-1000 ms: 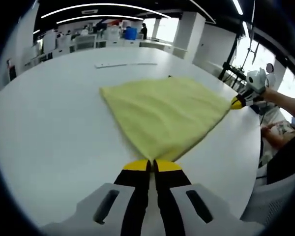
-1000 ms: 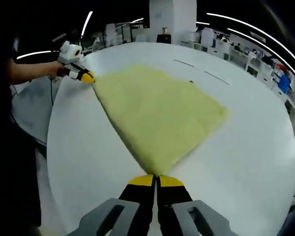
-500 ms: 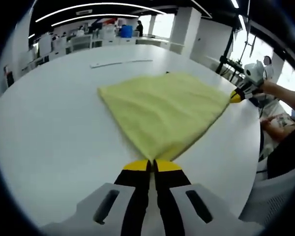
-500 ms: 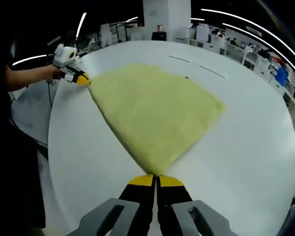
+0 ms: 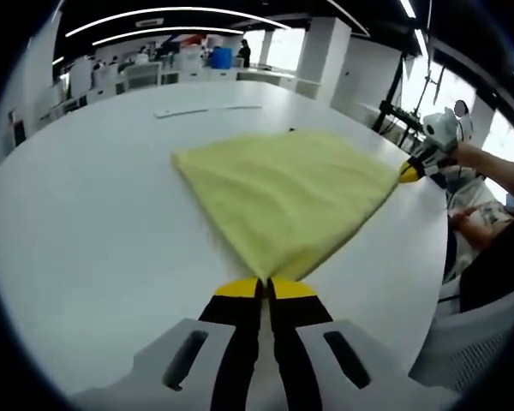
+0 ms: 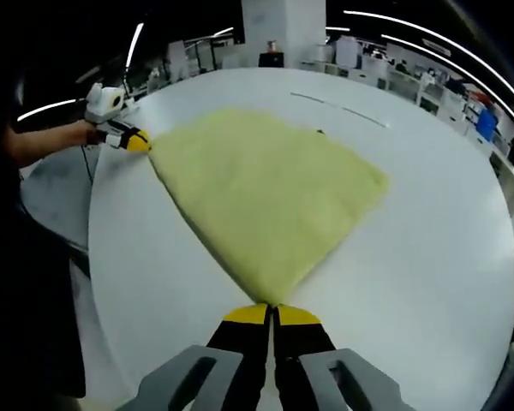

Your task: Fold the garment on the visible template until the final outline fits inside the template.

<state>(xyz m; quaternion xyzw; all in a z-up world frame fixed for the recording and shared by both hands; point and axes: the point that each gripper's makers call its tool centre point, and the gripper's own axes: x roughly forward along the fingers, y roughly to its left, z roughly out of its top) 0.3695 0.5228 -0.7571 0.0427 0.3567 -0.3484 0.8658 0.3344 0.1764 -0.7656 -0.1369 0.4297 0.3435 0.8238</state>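
Note:
A yellow garment (image 5: 283,188) lies spread flat on the white round table (image 5: 86,223). My left gripper (image 5: 265,282) is shut on its near corner in the left gripper view. My right gripper (image 5: 409,173), held by a hand, pinches the corner at the right. In the right gripper view the garment (image 6: 265,184) fans out from my right gripper (image 6: 272,308), which is shut on a corner. The left gripper (image 6: 137,141) grips the far left corner. Thin template lines (image 5: 210,110) mark the table beyond the cloth, and the same lines (image 6: 338,107) appear at the back.
The table edge (image 5: 428,282) curves close on the right, with a person's arm (image 5: 497,171) past it. Desks and a blue bin (image 5: 220,56) stand far behind. In the right gripper view a sleeve (image 6: 43,137) reaches in from the left.
Both grippers keep their hold on the corners. The views have shifted a little and the garment edge between the grippers looks slightly more stretched.

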